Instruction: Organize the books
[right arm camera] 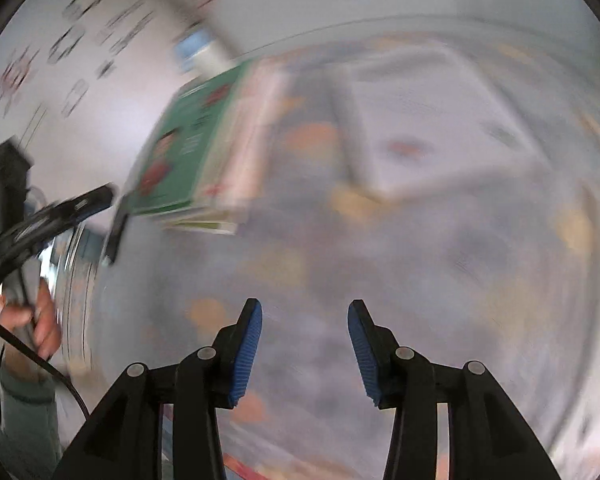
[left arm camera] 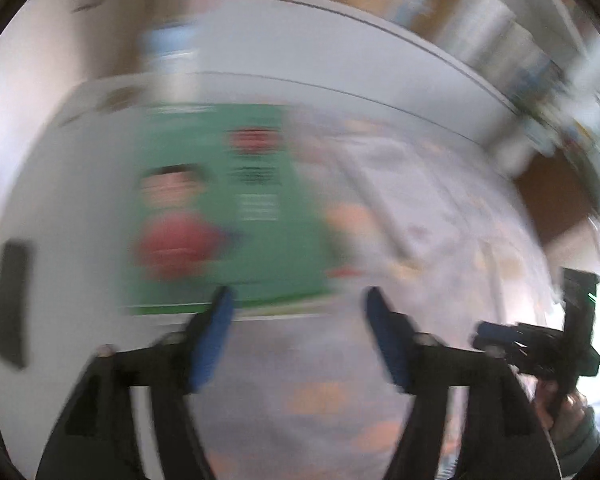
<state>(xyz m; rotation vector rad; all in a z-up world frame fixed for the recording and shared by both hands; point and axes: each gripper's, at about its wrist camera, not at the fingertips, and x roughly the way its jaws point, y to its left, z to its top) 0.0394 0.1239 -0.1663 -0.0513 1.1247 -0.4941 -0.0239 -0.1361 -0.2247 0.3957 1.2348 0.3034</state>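
Both views are smeared by motion blur. A green book (left arm camera: 228,208) with a red figure on its cover lies flat just beyond my left gripper (left arm camera: 298,300), which is open with nothing between its blue pads. In the right wrist view the same green book (right arm camera: 180,152) tops a small stack at the left. A pale book (right arm camera: 440,136) lies further right on a patterned cloth (right arm camera: 380,260). My right gripper (right arm camera: 304,312) hangs open over that cloth and holds nothing. Each gripper shows at the edge of the other's view: right gripper (left arm camera: 488,334), left gripper (right arm camera: 112,216).
A dark flat object (left arm camera: 12,300) lies on the white table (left arm camera: 72,160) at the left. A blue-and-white container (left arm camera: 168,52) stands behind the green book. Shelves of books (left arm camera: 500,32) fill the upper right. A hand (right arm camera: 40,320) grips the left tool's handle.
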